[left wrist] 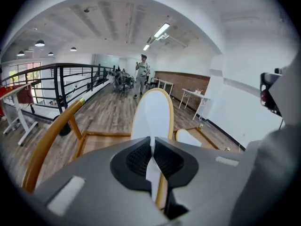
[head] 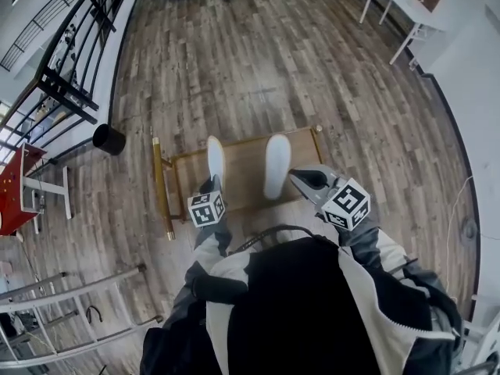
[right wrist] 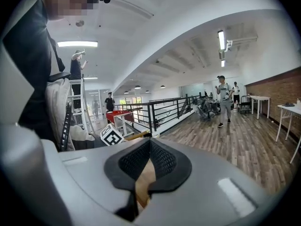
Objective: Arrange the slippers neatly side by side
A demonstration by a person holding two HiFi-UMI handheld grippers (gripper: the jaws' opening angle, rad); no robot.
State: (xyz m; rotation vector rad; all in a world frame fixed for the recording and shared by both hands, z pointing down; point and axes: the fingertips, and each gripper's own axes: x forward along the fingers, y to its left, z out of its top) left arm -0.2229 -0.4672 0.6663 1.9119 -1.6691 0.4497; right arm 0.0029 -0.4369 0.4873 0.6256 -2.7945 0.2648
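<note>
Two white slippers lie on a low wooden table in front of me. My left gripper is shut on the heel end of the left slipper. In the left gripper view that slipper rises upright from between the jaws, its thin edge pinched between the pads of the left gripper. The right slipper lies flat beside it and also shows in the left gripper view. My right gripper hovers just right of that slipper's heel, shut, with nothing held. In its own view the right gripper has its jaws together.
The table has a golden rail on its left side. A black bin stands on the floor to the left, by a black railing. A red table, a ladder and white tables stand farther off.
</note>
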